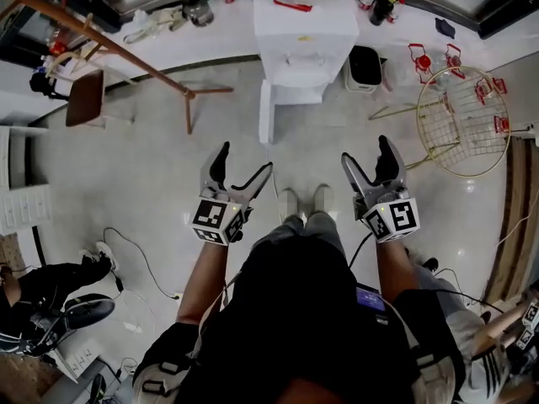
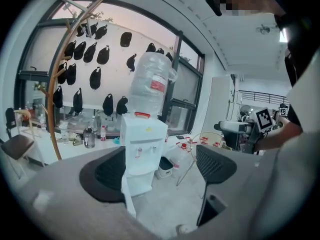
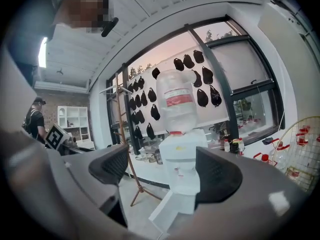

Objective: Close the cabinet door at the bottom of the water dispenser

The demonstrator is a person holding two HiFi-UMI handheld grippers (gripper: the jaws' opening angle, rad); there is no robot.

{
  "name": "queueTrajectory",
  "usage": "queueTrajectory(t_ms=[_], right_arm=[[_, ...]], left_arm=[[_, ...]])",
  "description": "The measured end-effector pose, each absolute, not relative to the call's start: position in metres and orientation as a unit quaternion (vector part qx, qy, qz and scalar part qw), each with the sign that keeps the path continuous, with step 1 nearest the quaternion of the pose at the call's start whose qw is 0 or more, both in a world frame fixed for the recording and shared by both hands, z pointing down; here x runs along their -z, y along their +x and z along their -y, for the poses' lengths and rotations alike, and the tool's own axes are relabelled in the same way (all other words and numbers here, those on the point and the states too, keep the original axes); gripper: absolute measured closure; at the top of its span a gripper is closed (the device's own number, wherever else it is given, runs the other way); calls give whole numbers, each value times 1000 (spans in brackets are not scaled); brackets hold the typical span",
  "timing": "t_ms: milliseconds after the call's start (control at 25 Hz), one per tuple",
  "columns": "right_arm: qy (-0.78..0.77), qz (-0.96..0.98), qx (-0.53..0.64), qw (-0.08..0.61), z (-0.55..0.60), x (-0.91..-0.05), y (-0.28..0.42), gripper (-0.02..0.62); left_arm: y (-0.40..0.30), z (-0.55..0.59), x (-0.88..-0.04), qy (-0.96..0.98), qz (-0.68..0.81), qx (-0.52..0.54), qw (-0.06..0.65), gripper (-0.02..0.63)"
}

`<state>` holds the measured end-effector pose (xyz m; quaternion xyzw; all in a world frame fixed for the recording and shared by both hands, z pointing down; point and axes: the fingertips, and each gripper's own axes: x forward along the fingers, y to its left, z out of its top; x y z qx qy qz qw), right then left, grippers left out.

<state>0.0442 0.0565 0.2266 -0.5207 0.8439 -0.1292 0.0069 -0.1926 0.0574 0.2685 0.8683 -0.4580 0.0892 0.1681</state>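
The white water dispenser (image 1: 305,36) stands ahead of me by the wall, with a clear bottle (image 2: 150,84) on top. Its bottom cabinet door (image 1: 266,112) is swung out towards me, edge-on. In the left gripper view the door (image 2: 129,199) hangs open at the dispenser's left; in the right gripper view the door (image 3: 167,209) juts forward and left. My left gripper (image 1: 246,158) and right gripper (image 1: 365,148) are both open and empty. They are held side by side above the floor, well short of the door.
A wooden coat stand (image 1: 126,57) and a chair (image 1: 84,98) are at the left. A small white bin (image 1: 365,67) sits right of the dispenser, a gold wire rack (image 1: 463,120) further right. Cables (image 1: 135,255) trail on the floor; my shoes (image 1: 305,202) are below the grippers.
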Motion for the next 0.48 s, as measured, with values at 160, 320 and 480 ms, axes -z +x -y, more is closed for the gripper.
queueTrajectory(t_ms=[160, 320, 480], right_arm=[[-516, -845, 140, -10, -46, -255, 38, 183], [-510, -847, 150, -10, -33, -287, 32, 183], [-511, -845, 156, -35, -13, -334, 33, 183]], left_arm=[[-191, -45, -300, 866, 453, -99, 188, 166], [-191, -35, -328, 862, 453, -103, 202, 166], [-189, -22, -373, 857, 452, -118, 216, 166]])
